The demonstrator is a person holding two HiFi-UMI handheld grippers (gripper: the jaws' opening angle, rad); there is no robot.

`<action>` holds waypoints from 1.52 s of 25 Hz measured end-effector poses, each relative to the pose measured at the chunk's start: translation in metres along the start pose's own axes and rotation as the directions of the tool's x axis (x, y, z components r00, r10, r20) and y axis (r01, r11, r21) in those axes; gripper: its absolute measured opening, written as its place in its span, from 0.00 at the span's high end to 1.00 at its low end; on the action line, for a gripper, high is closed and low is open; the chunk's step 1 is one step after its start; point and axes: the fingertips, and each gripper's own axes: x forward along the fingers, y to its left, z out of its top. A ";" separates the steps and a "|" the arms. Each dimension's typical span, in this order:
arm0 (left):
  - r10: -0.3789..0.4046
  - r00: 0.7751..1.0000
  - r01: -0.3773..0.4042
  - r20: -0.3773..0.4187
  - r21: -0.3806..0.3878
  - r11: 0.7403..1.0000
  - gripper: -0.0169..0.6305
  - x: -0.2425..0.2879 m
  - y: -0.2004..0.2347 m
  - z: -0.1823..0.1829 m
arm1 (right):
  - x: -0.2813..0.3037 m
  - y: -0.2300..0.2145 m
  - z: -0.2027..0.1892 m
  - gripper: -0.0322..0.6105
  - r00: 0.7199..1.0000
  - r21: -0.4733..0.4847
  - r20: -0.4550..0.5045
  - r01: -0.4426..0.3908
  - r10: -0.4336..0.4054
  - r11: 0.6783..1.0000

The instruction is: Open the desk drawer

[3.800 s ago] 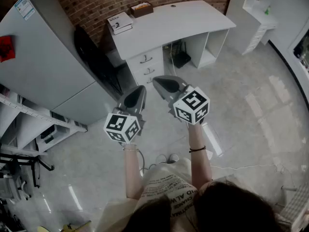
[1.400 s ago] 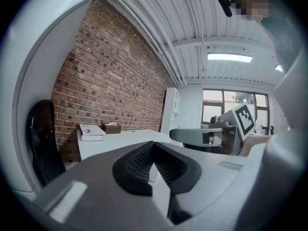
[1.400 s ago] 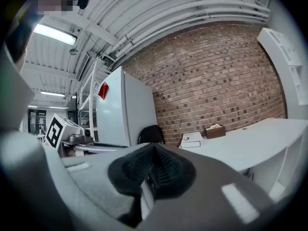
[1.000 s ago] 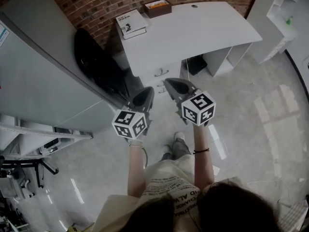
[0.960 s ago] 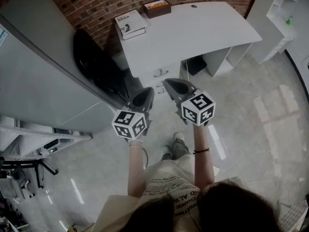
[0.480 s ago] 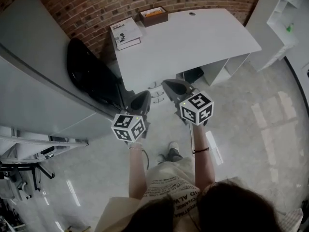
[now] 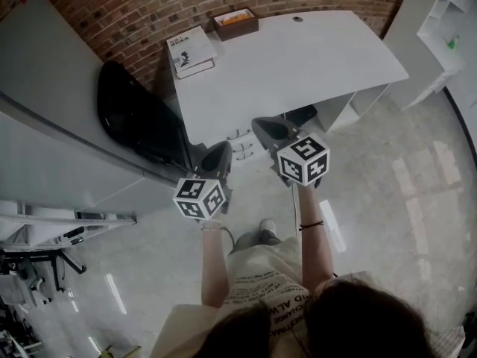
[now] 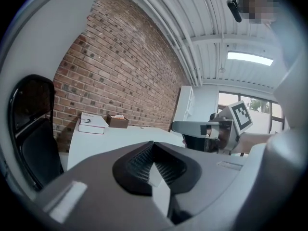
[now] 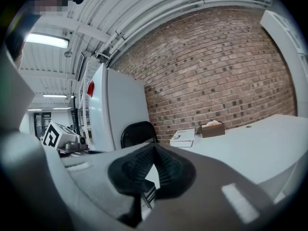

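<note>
- White book (image 7: 189, 51) sat right beside a small brown box (image 7: 235, 22), both close to the brick wall (image 7: 149, 6)
- Black chair (image 7: 138, 121) was tucked next to a big grey cabinet (image 7: 45, 103)
- White shelf unit (image 7: 440, 28) stood off to the right, something green on it
- Glossy pale floor (image 7: 387, 192) had light streaks on it

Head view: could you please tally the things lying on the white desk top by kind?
Book: 1
Brown box: 1
Total: 2
</note>
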 end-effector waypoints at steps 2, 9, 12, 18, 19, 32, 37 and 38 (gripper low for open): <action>0.009 1.000 -0.009 -0.018 -0.006 1.000 0.99 0.002 0.005 -0.010 | 0.003 -0.005 -0.006 0.95 1.000 0.023 0.004 0.005 -0.005 1.000; 0.038 0.998 -0.042 -0.048 -0.068 0.997 0.99 0.012 0.031 -0.041 | 0.022 -0.010 -0.040 0.95 1.000 0.095 -0.005 -0.002 0.003 0.995; 0.033 0.997 -0.039 -0.067 -0.085 0.996 0.98 0.017 0.042 -0.058 | 0.033 -0.013 -0.056 0.95 1.000 0.119 -0.017 -0.003 0.005 0.993; 0.050 0.994 -0.059 -0.093 -0.100 0.993 0.99 0.027 0.063 -0.093 | 0.052 -0.030 -0.089 0.95 0.999 0.129 -0.035 0.004 0.000 0.992; 0.047 0.994 -0.057 -0.095 -0.100 0.993 0.99 0.030 0.066 -0.098 | 0.054 -0.033 -0.095 0.95 0.999 0.132 -0.037 0.005 0.000 0.991; 0.020 0.987 -0.037 -0.160 -0.105 0.994 0.98 0.062 0.090 -0.168 | 0.081 -0.056 -0.173 0.95 0.997 0.195 -0.069 -0.003 0.016 0.981; 0.028 0.982 -0.052 -0.186 -0.123 0.991 0.98 0.066 0.103 -0.194 | 0.087 -0.071 -0.206 0.95 0.997 0.275 -0.076 0.013 0.009 0.961; 0.033 0.981 -0.058 -0.190 -0.129 0.990 0.99 0.067 0.107 -0.199 | 0.090 -0.074 -0.211 0.95 0.997 0.285 -0.077 0.014 0.009 0.958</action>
